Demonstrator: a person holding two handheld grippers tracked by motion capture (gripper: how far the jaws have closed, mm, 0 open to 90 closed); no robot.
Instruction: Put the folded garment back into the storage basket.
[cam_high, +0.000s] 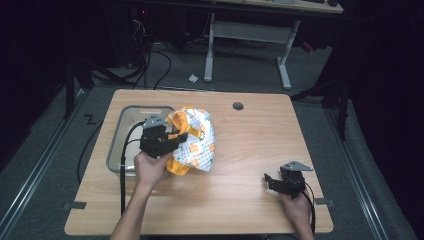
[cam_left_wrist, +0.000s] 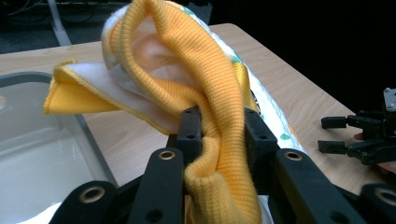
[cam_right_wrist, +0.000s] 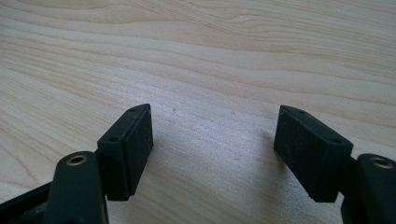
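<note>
At the left of the desk (cam_high: 250, 150) stands a grey plastic bin (cam_high: 120, 125), seen from above as a shallow tub with a pale bottom. Just beside its right rim, the left tongs (cam_left_wrist: 219, 135) are clamped on the yellow ribbed cuff (cam_left_wrist: 219, 93) of a garment (cam_high: 197, 142), which is white with an orange and green print and yellow trim. The garment is bunched and partly lifted, draping from the jaws onto the desk beside the bin; whether any part hangs over the rim cannot be told from the high view.

The garment is judged to be light, soft and limp. It will sag and fold under its own weight and offers no rigid edge. The ribbed cuff is the thickest, least slippery part, so it is a sound hold; a single layer of the printed cloth would be more likely to slide out. A second hold on an opposite hem would be needed to spread it.

At the right, the right tongs (cam_right_wrist: 212, 149) stand apart and empty, low over bare wood near the desk's front edge, well apart from the garment.
</note>
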